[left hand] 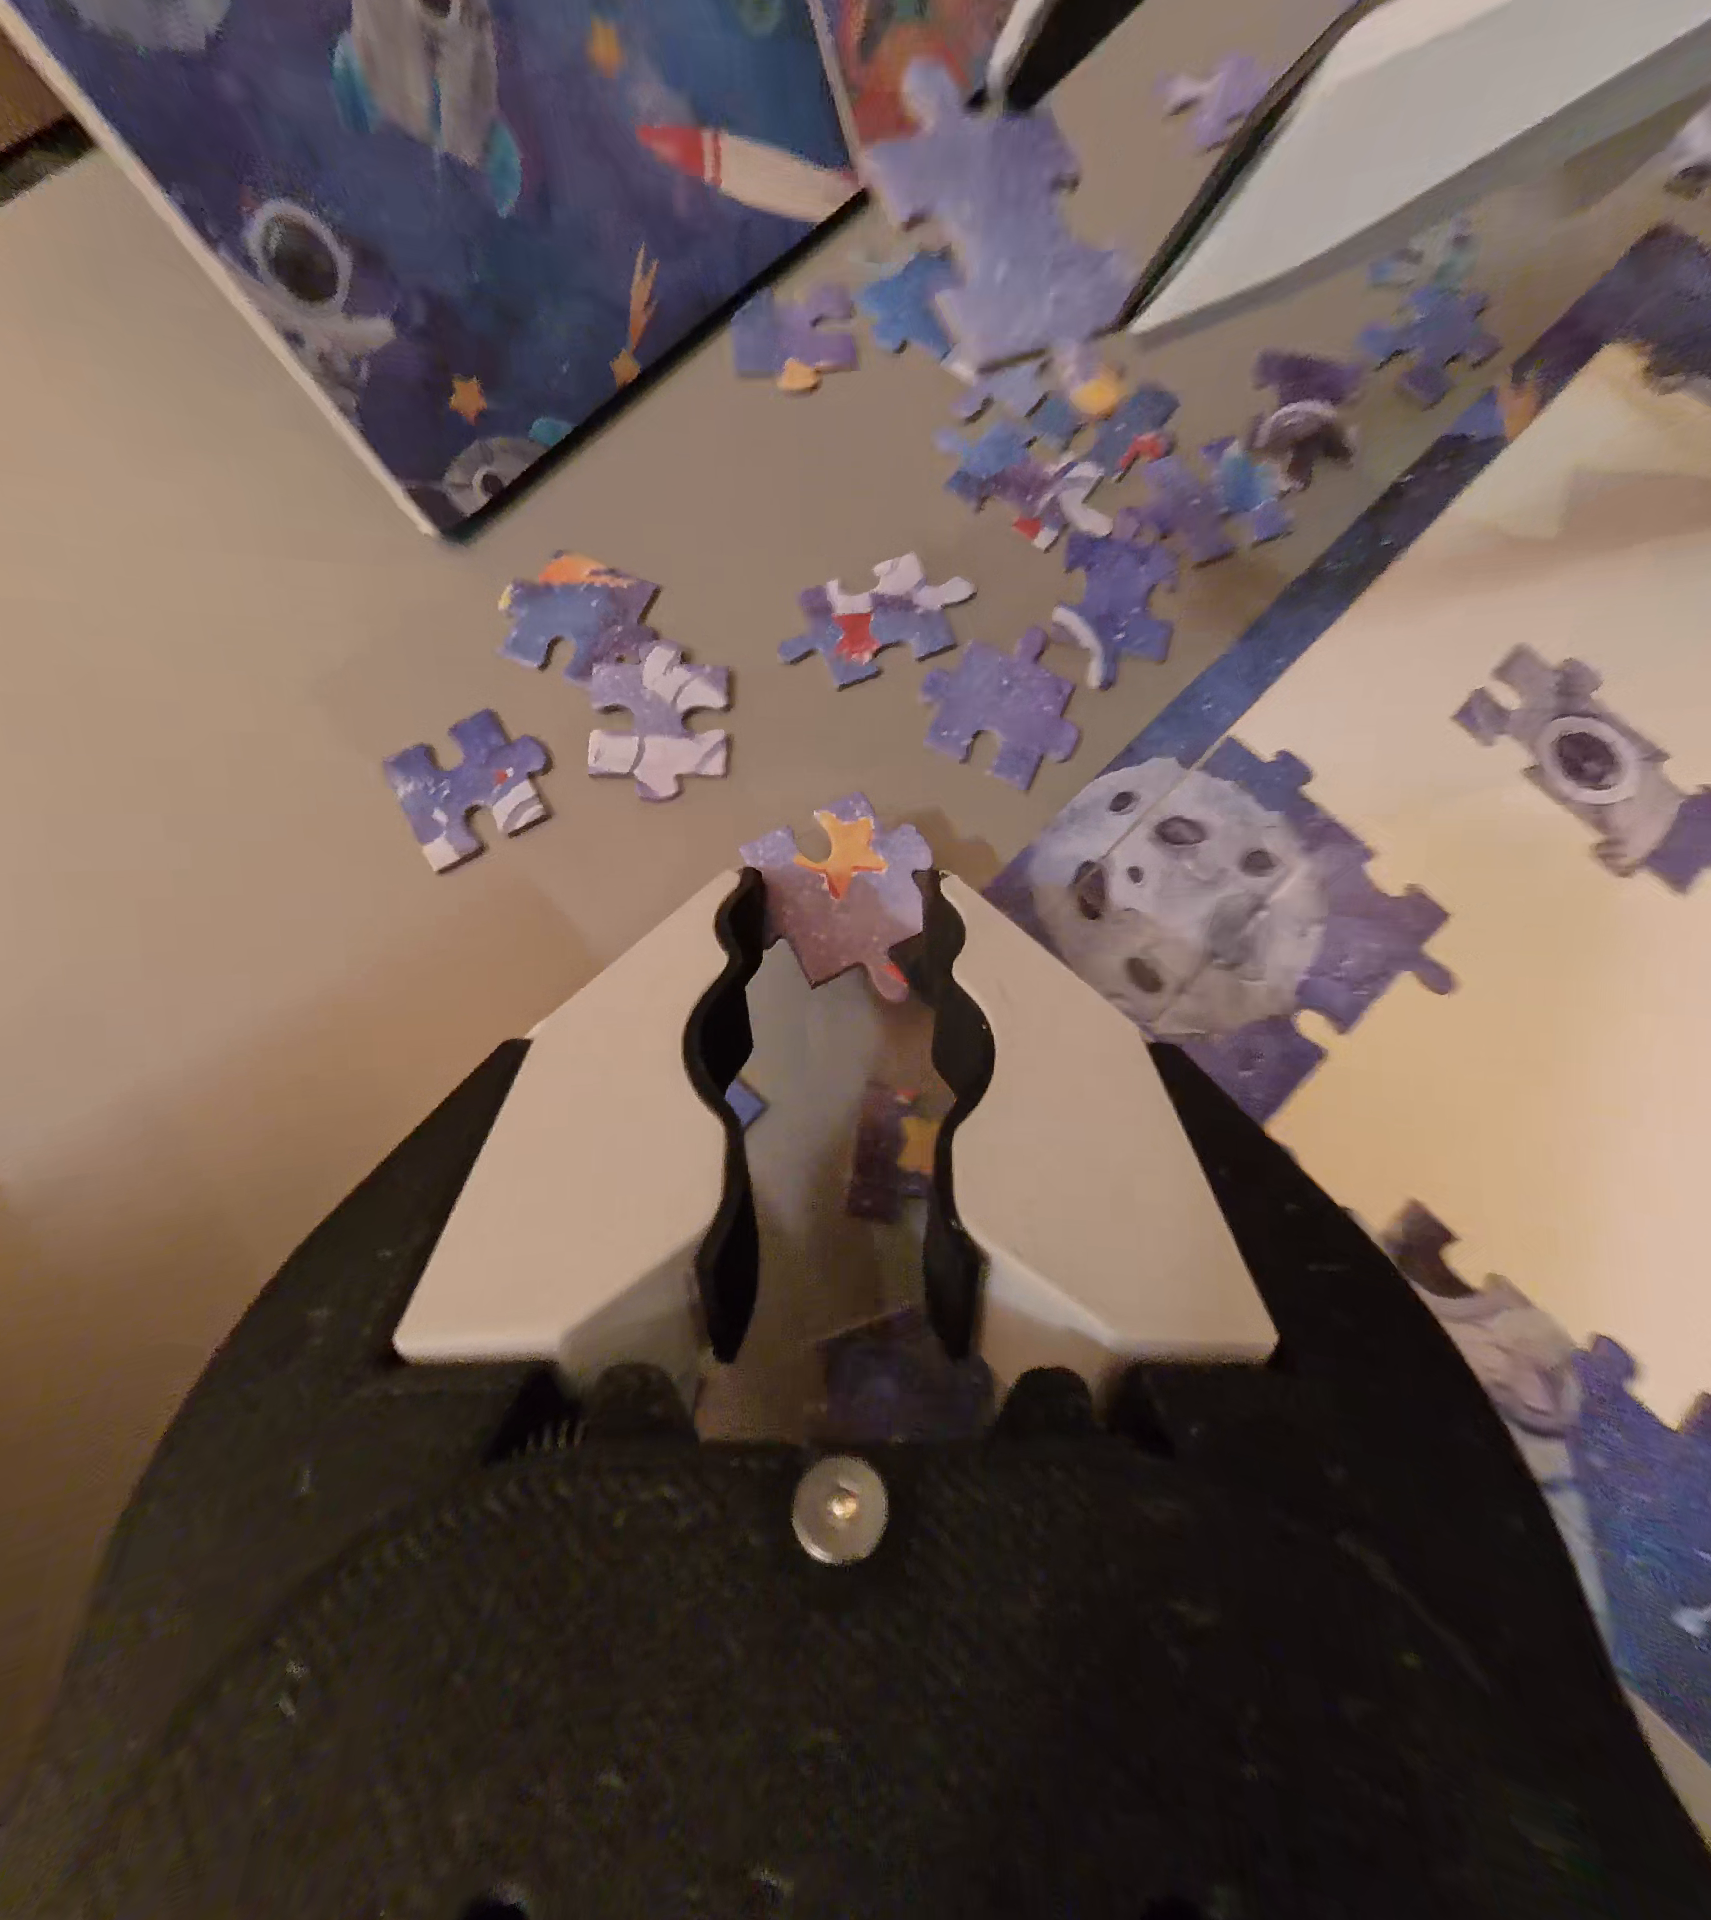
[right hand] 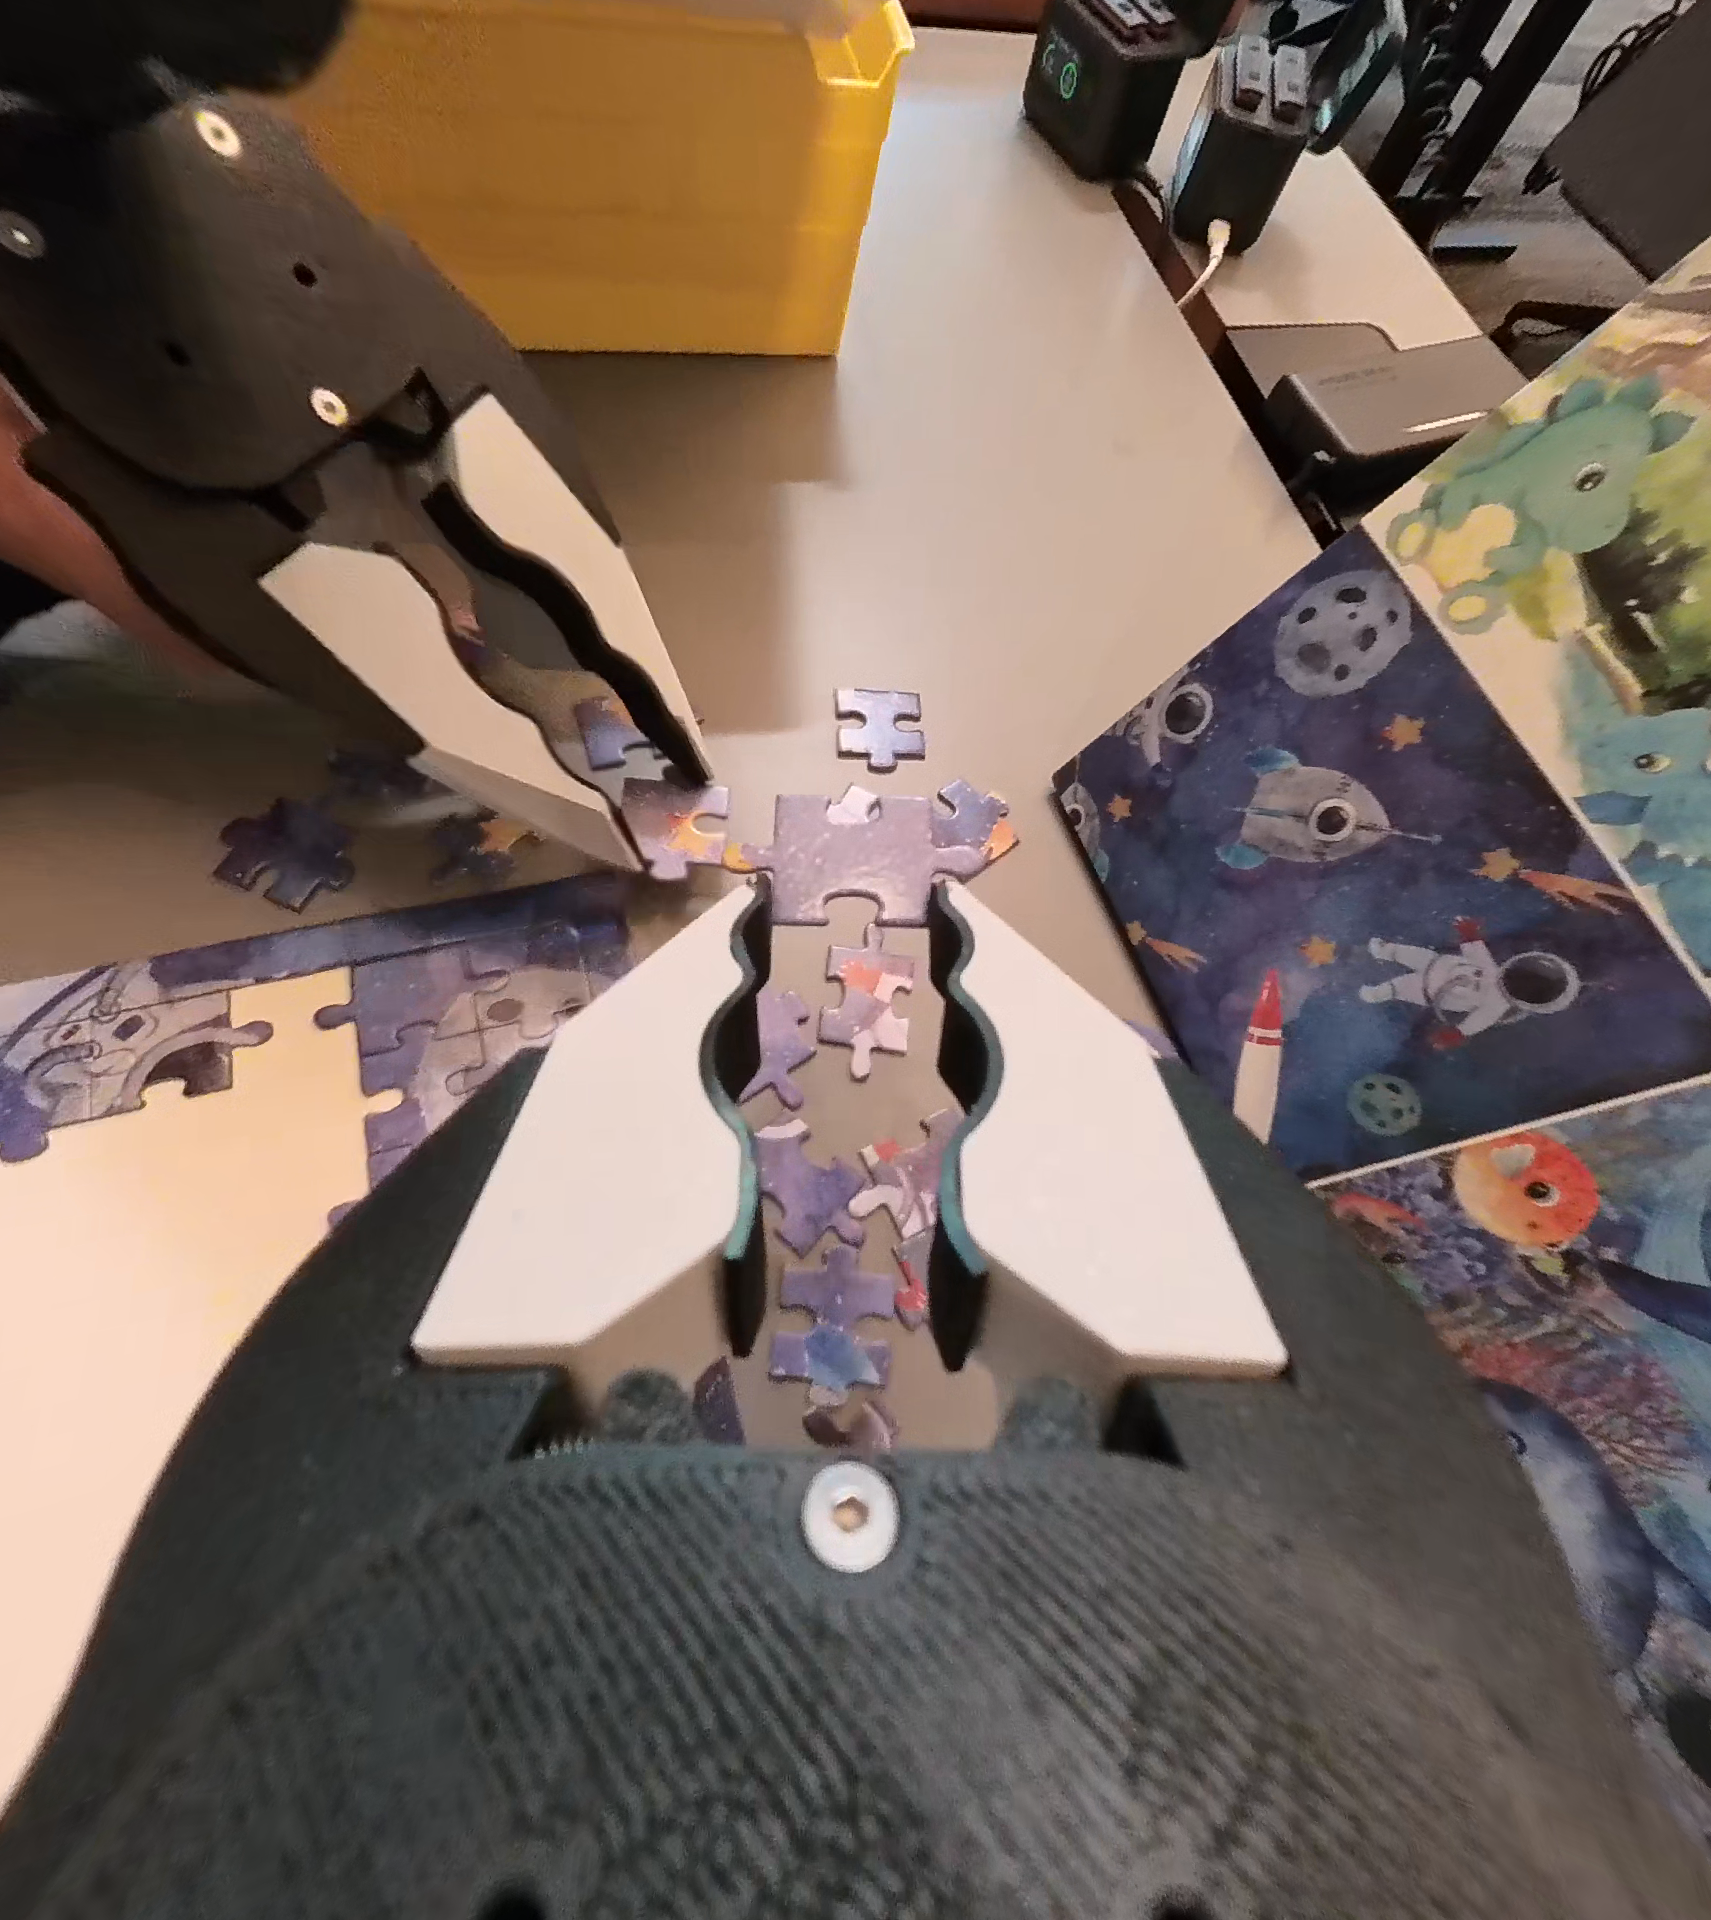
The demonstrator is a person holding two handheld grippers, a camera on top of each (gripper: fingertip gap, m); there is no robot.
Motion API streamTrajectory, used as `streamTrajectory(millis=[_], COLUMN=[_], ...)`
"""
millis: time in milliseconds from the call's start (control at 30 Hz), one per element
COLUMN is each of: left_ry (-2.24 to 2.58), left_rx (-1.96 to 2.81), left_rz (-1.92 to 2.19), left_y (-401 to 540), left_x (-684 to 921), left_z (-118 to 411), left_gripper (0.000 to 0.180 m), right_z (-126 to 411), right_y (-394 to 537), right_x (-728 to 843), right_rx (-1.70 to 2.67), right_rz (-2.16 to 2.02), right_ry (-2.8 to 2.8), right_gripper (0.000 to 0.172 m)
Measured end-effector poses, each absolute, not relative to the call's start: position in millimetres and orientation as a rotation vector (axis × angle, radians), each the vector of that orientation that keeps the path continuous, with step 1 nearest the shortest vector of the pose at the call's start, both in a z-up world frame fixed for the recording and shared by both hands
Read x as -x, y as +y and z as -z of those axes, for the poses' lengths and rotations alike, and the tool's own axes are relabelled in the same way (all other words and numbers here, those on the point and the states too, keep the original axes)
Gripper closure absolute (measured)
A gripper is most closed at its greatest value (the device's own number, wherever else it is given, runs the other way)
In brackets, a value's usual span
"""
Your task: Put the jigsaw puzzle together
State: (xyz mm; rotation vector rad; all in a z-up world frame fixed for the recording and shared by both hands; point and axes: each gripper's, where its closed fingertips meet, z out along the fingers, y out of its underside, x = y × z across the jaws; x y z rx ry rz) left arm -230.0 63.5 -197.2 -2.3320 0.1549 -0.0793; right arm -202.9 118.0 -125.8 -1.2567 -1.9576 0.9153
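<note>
My left gripper (left hand: 840,883) is shut on a purple puzzle piece with an orange star (left hand: 843,878), held just above the grey table (left hand: 207,623). It also shows in the right wrist view (right hand: 669,821), gripping that piece (right hand: 676,826). My right gripper (right hand: 849,894) is shut on a plain purple puzzle piece (right hand: 851,852), held above the table close to the left gripper's piece. The right gripper's piece also shows at the top of the left wrist view (left hand: 996,239).
Loose puzzle pieces (left hand: 643,717) lie scattered on the table. A partly built space puzzle with a moon (left hand: 1194,904) sits on a cream board (left hand: 1453,935). A box with space pictures (right hand: 1350,831), a yellow bin (right hand: 622,177) and black chargers (right hand: 1090,83) stand farther off. Across from one pair of fingers to the other is roughly 10 cm.
</note>
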Motion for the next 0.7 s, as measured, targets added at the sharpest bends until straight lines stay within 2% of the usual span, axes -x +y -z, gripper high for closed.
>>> streamTrajectory(millis=[167, 367, 567, 700], left_ry=[0.234, 0.196, 0.006, -0.004], left_rx=[2.321, 2.408, 2.388, 2.393], left_rz=[0.15, 0.246, 0.235, 0.203], left_y=[53, 4, -7, -10], left_x=[177, 78, 40, 40], left_z=[174, 202, 217, 217], left_gripper=[0.152, 0.152, 0.152, 0.139], right_z=[133, 159, 187, 200], right_y=[115, 90, 40, 23], right_x=[176, 114, 69, 57], right_rx=[1.287, 1.365, 1.374, 1.352], right_rz=[-0.882, -0.899, -0.919, -0.866], right_ry=[-1.954, -1.918, -1.958, -2.012], right_gripper=[0.143, 0.143, 0.144, 0.143])
